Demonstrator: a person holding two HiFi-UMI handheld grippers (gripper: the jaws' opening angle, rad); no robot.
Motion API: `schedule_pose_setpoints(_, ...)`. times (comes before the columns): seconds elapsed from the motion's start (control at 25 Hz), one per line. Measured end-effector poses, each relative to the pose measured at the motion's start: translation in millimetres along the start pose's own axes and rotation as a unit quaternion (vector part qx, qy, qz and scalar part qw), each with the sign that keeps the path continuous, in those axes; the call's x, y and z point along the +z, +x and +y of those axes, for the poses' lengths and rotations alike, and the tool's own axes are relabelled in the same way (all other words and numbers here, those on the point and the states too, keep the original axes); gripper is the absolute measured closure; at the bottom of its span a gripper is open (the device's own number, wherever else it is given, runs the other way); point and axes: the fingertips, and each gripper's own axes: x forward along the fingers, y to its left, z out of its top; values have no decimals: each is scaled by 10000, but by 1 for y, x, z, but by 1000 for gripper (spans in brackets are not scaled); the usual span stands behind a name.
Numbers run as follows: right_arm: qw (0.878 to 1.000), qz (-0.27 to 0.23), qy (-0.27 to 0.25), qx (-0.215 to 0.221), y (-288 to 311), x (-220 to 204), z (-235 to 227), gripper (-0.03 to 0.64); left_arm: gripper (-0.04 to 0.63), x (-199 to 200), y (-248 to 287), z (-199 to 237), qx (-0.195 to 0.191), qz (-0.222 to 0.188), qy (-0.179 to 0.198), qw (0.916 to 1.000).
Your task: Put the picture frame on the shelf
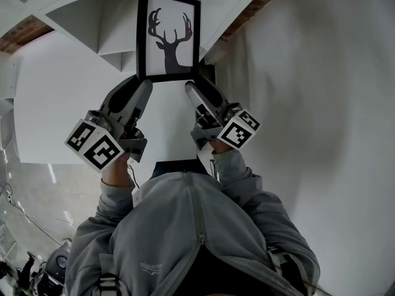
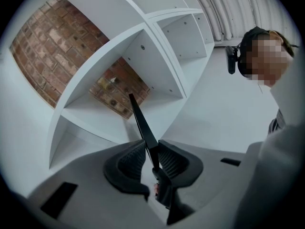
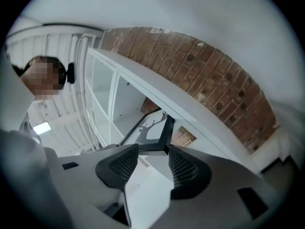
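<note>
A black picture frame [image 1: 168,36] with a deer silhouette is upright in front of the white shelf unit [image 1: 80,17]. My left gripper [image 1: 144,82] is shut on its lower left corner. In the left gripper view the frame [image 2: 140,120] runs edge-on between the pads, with my left gripper [image 2: 151,149] pressed on both sides. My right gripper [image 1: 192,87] is at the lower right corner. In the right gripper view the jaws of my right gripper [image 3: 153,148] stand wide apart, and the frame's corner [image 3: 166,130] lies just ahead of them, untouched.
The shelf unit [image 2: 143,32] has several open white compartments, and its white panel [image 3: 133,80] shows in the right gripper view. A red brick wall [image 2: 47,46] shows behind them and in the head view [image 1: 18,36]. A plain white wall [image 1: 321,103] rises on the right.
</note>
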Motion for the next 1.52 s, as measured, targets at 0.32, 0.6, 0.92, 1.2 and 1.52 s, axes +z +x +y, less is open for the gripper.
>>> schedule_pose_setpoints(0.32,9957,-94,886,264,16,2,-6,412,509,3,-1,6,-24,-23,-102,9999)
schedule_pose_setpoints(0.6,9888,-260,1380,500,32,7,-5,412,509,2,-2,10,-84,12,-188,9998)
schedule_pose_setpoints(0.92,9826,-513,1758,317,32,14,-8,457,494,2,3,23,-147,7,-401,9991)
schedule_pose_setpoints(1.2,9886,-543,1400,-109,34,19,-15,465,483,-5,13,43,-141,0,-722,9973)
schedule_pose_setpoints(1.52,9926,-545,954,-509,45,24,-27,468,466,-10,25,66,32,30,-677,9977)
